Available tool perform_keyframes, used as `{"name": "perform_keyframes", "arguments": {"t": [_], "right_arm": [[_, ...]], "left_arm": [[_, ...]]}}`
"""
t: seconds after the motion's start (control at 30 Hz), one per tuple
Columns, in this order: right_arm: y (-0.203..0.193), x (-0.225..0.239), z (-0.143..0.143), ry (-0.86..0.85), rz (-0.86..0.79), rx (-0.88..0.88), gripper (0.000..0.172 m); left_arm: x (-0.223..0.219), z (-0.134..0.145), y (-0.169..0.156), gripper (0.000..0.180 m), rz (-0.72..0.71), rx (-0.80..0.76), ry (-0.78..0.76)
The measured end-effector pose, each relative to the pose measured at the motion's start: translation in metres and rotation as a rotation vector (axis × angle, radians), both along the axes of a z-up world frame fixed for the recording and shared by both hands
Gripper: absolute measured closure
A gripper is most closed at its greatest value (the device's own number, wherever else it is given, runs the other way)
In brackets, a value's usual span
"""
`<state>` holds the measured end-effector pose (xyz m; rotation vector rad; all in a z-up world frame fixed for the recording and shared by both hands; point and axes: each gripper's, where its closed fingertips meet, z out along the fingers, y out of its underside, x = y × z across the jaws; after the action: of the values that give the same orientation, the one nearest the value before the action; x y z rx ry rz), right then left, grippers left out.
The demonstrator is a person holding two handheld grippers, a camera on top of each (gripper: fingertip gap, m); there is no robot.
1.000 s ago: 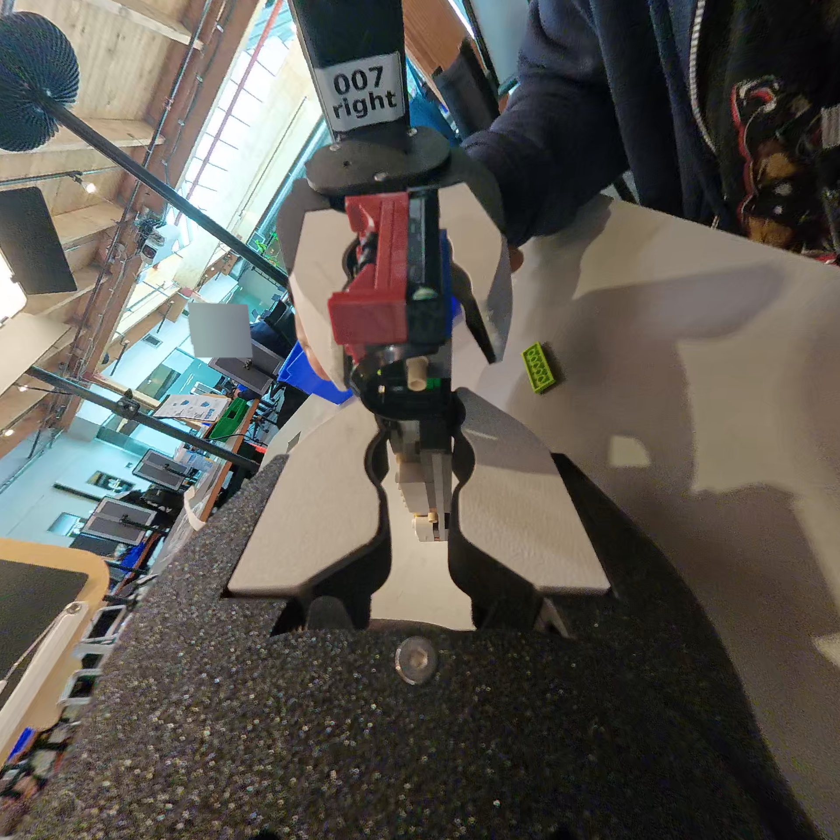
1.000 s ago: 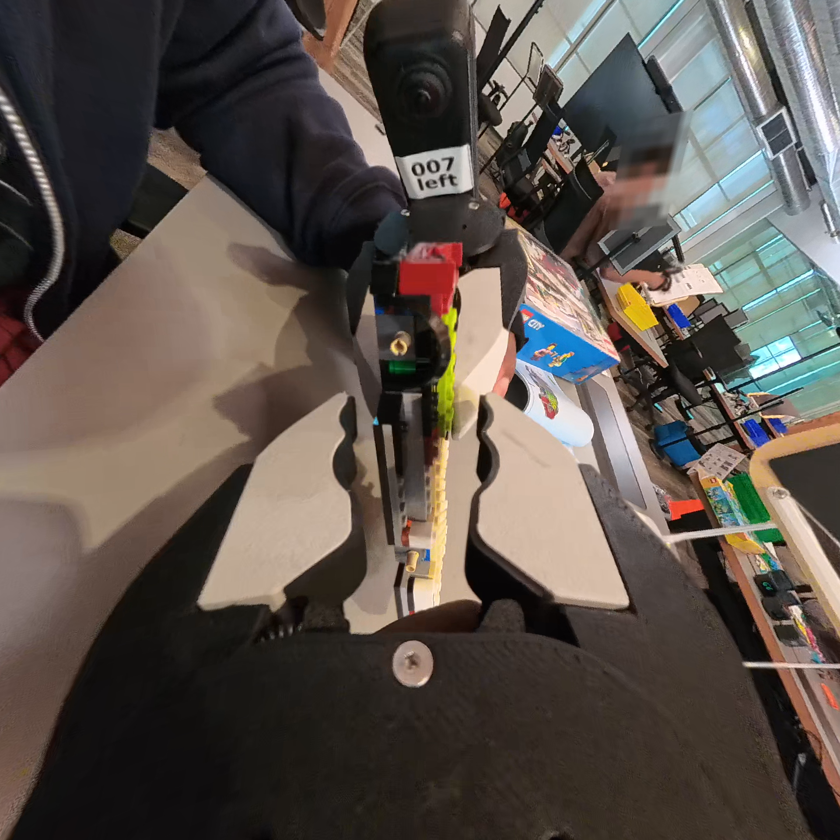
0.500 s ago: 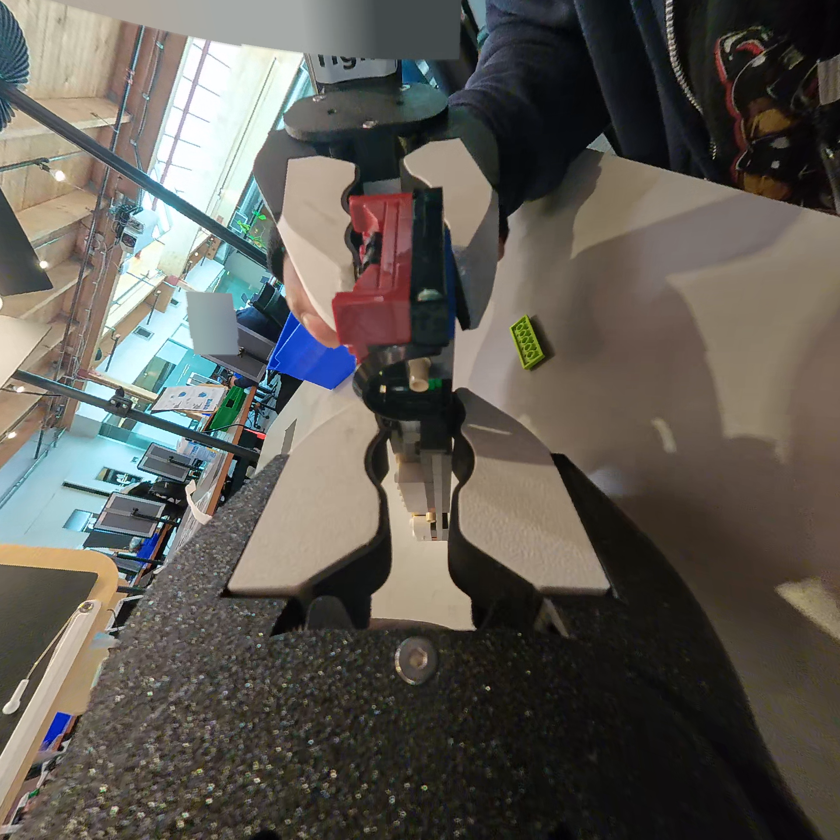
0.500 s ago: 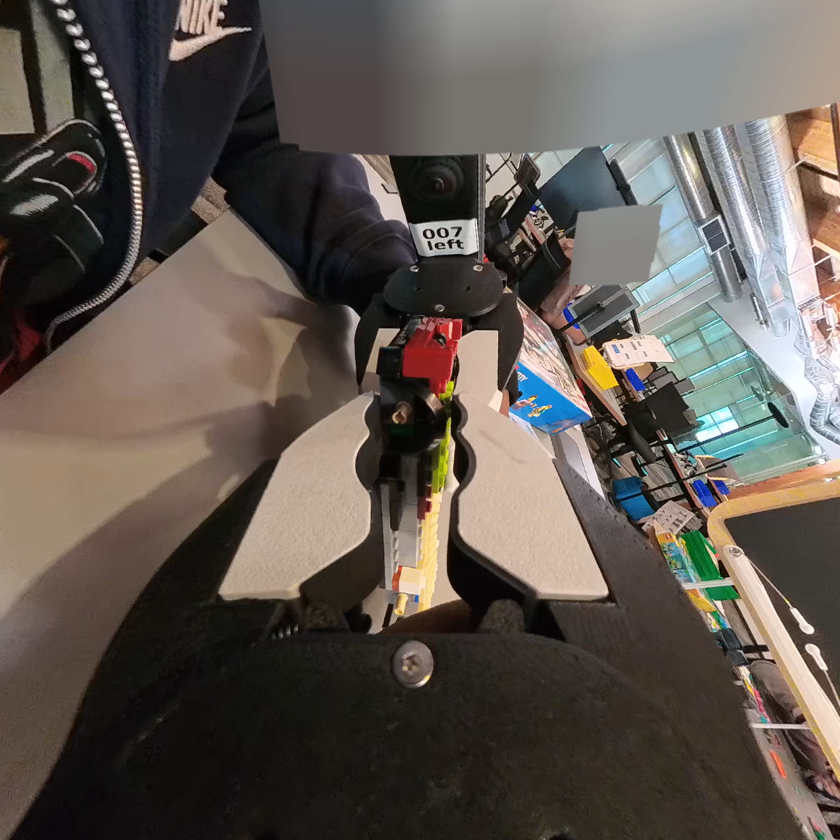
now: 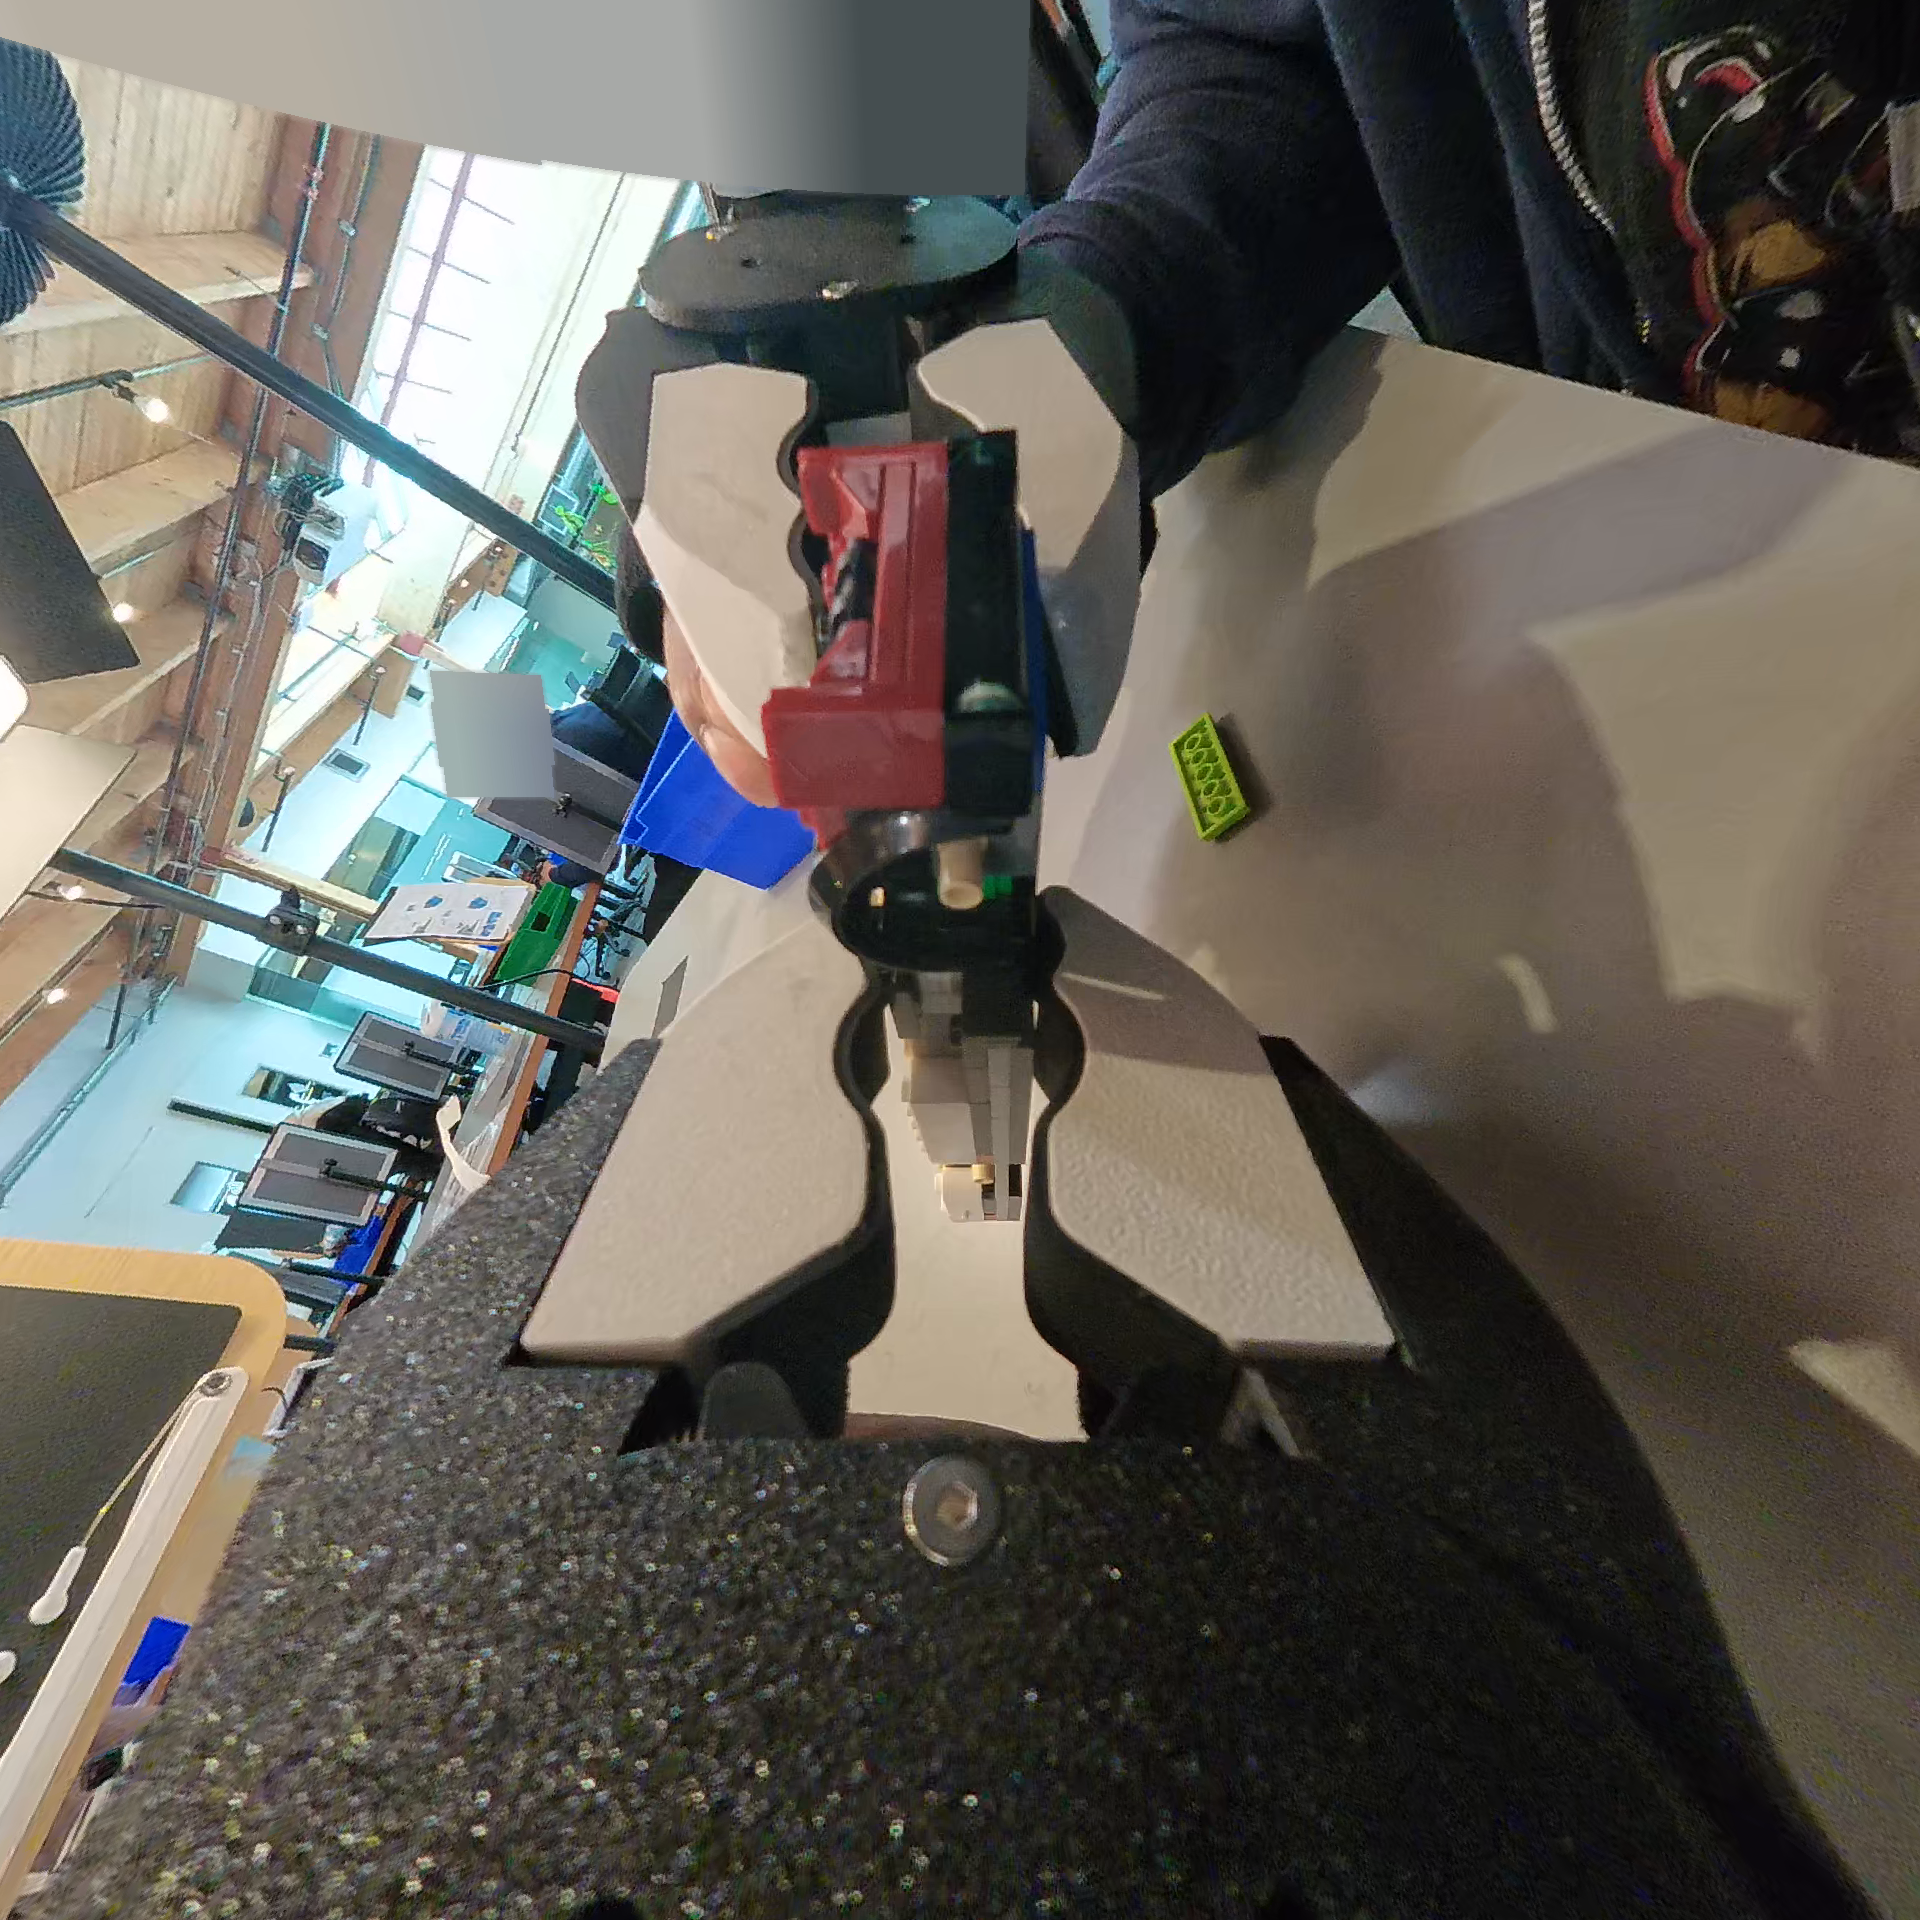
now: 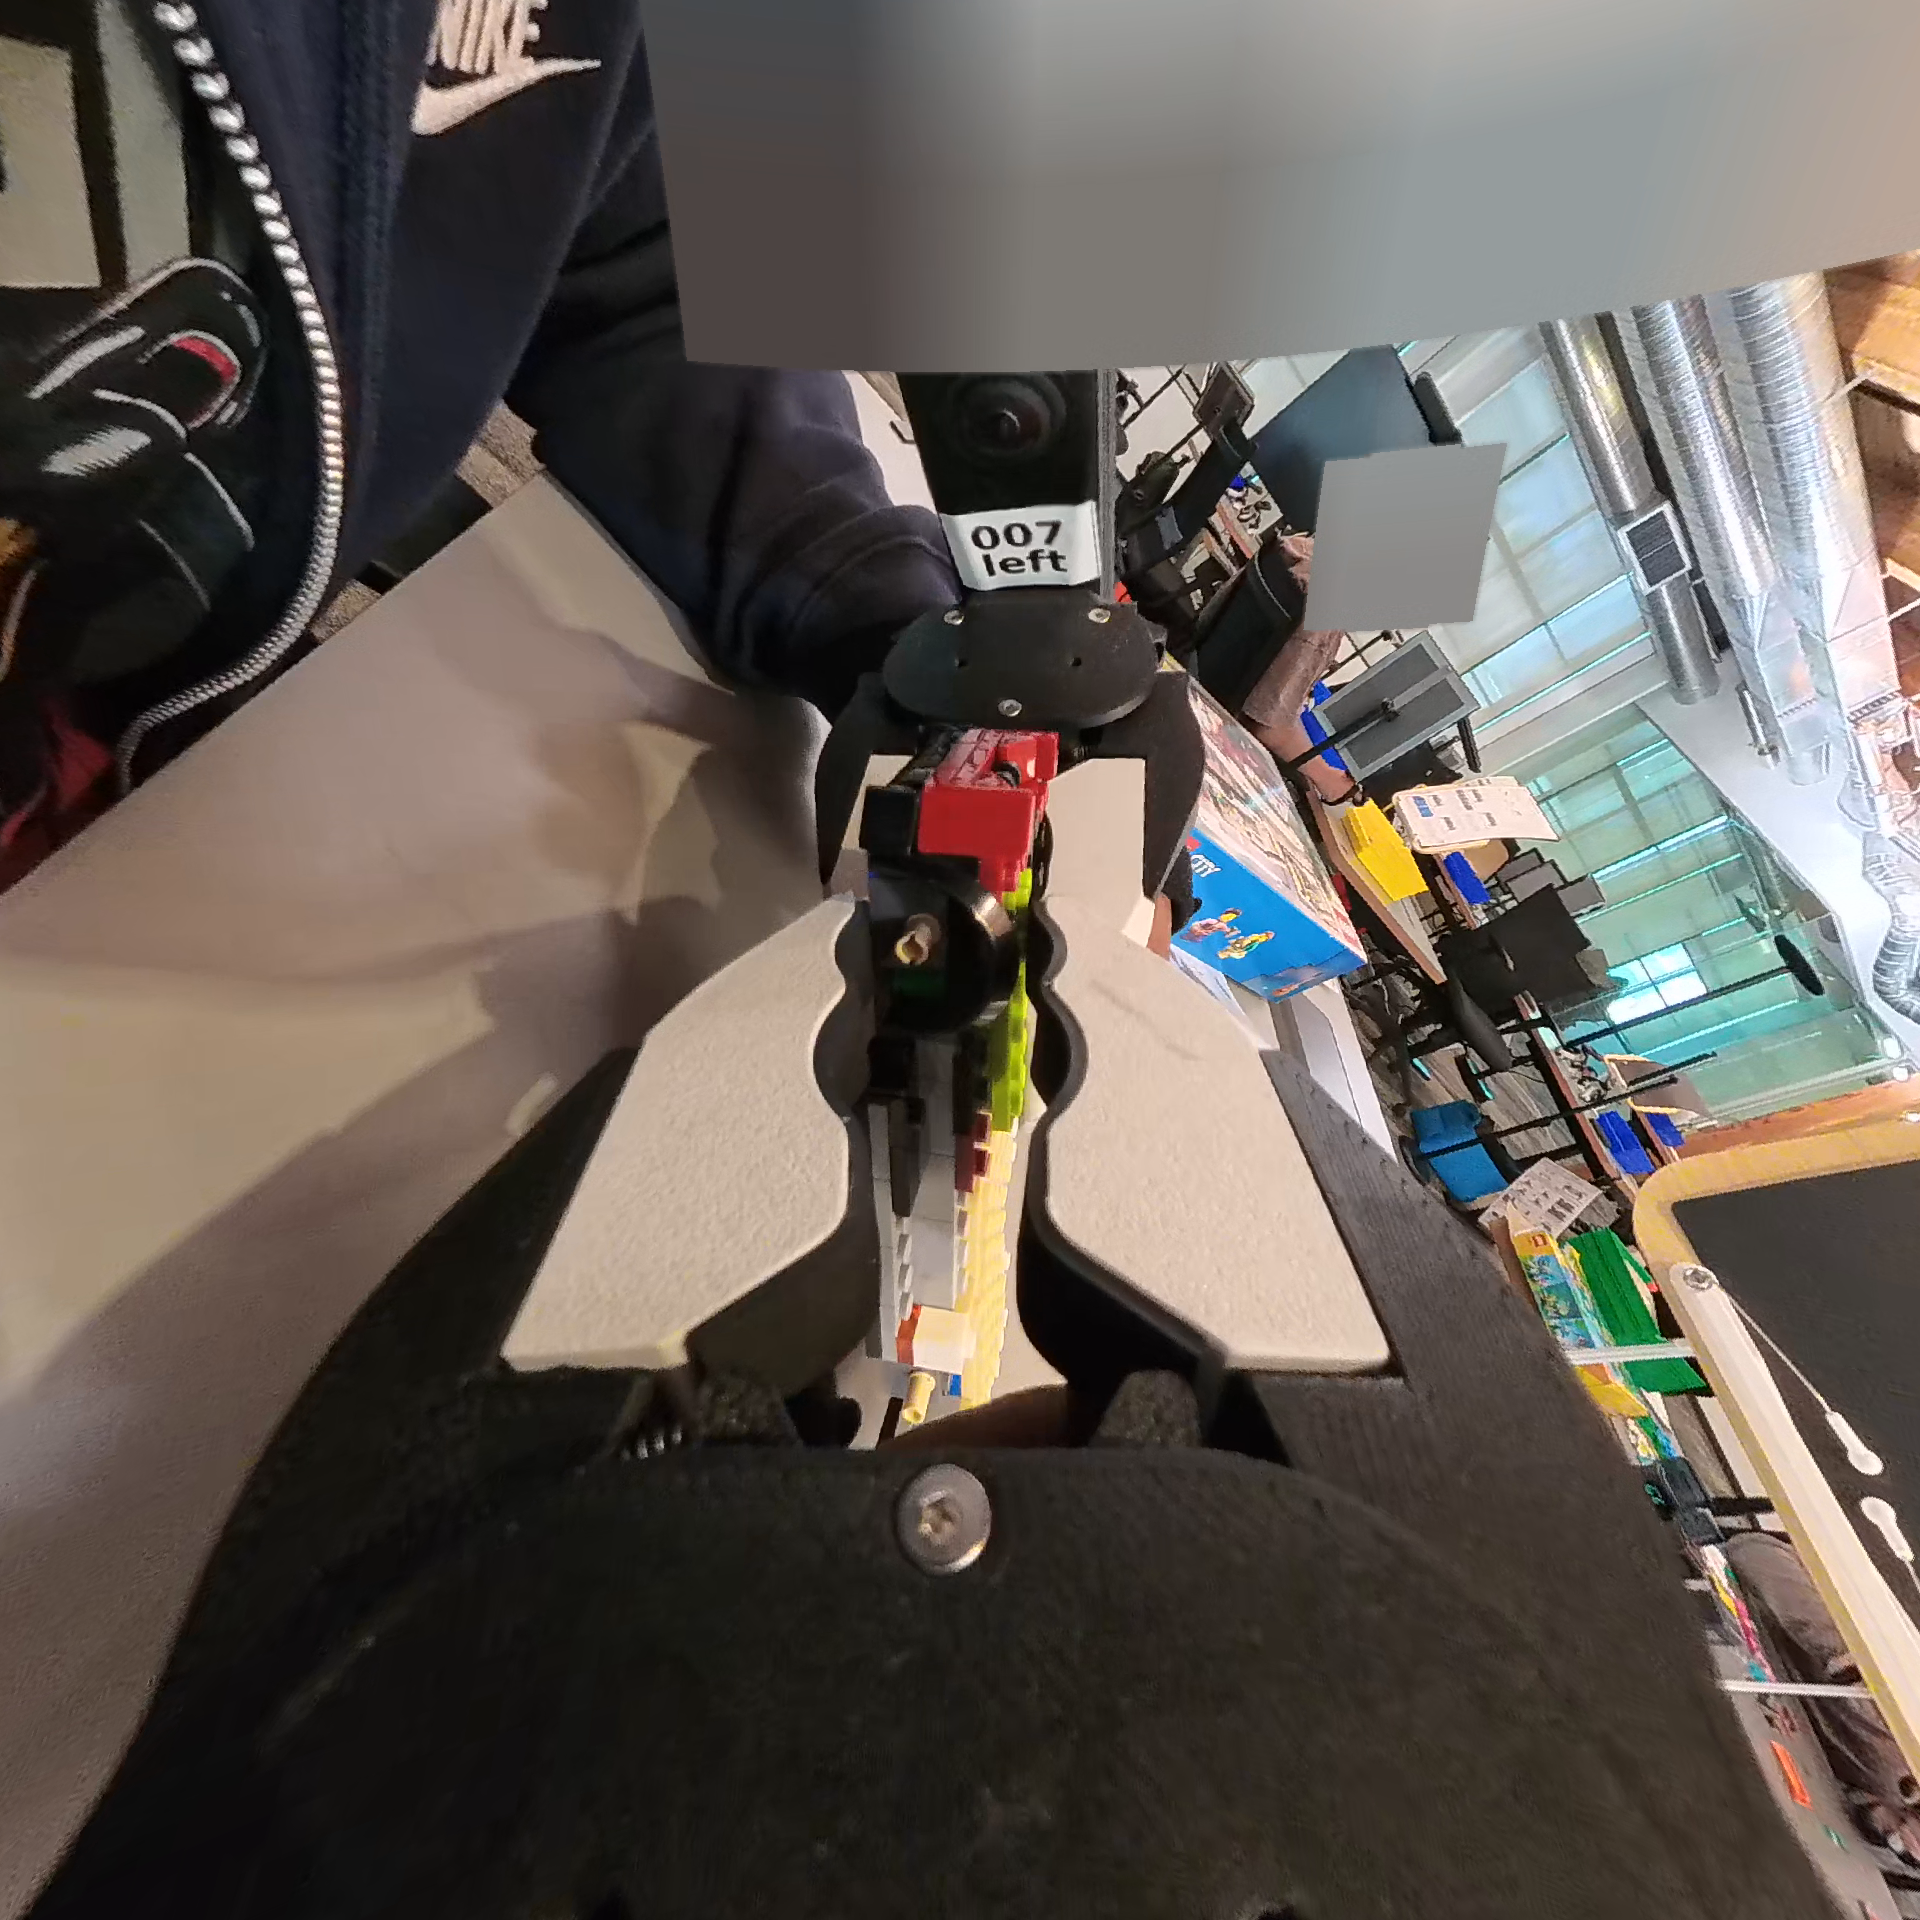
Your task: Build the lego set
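Left wrist view first. Our left hand-held gripper (image 5: pixel 961 1039) pinches one end of a toy-brick model (image 5: pixel 966 1101), both pads pressed on its grey and black flanks. The model's long axis runs straight along the fingers, away from the camera, and its far end, a red block (image 5: pixel 873 665) beside a black strip, sits between the fingers of the right hand-held gripper (image 5: pixel 914 582) facing us. Between the two grasps a black wheel-like disc (image 5: pixel 925 904) with a pale peg stands clear. We judge the model is held at both ends so that it hangs above the white table (image 5: pixel 1558 623) with neither end free to swing. A loose lime-green brick (image 5: pixel 1210 776) lies flat on the table, well apart.

Right wrist view. The right hand-held gripper (image 6: pixel 945 1039) is closed on the same model (image 6: pixel 951 1195), pads bearing on its black side and its lime and yellow studded edge. Again the long axis lies along the fingers, pointing toward the left hand-held gripper (image 6: pixel 997 821), which clamps the red end. A blue box (image 6: pixel 1268 925) rests behind.
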<state>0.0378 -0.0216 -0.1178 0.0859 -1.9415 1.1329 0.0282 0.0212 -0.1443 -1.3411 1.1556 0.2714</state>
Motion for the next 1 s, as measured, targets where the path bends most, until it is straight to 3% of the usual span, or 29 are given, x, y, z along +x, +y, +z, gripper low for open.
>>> {"name": "perform_keyframes", "arguments": {"t": [0.4,0.53,0.77,1.0], "right_arm": [[0.002,-0.001,0.001,0.028,-0.021,-0.010,0.144],[0.008,0.002,0.006,0.004,-0.014,-0.035,0.131],[0.009,0.008,0.002,-0.011,0.019,0.006,0.146],[0.008,0.009,0.001,-0.001,0.035,0.019,0.147]], "left_arm": [[-0.004,0.002,0.002,0.156,0.028,0.038,0.016],[-0.003,0.000,0.002,0.156,0.025,0.034,0.026],[-0.004,0.001,0.002,0.156,0.027,0.029,0.023],[-0.003,0.000,0.001,0.156,0.022,0.020,0.030]]}}
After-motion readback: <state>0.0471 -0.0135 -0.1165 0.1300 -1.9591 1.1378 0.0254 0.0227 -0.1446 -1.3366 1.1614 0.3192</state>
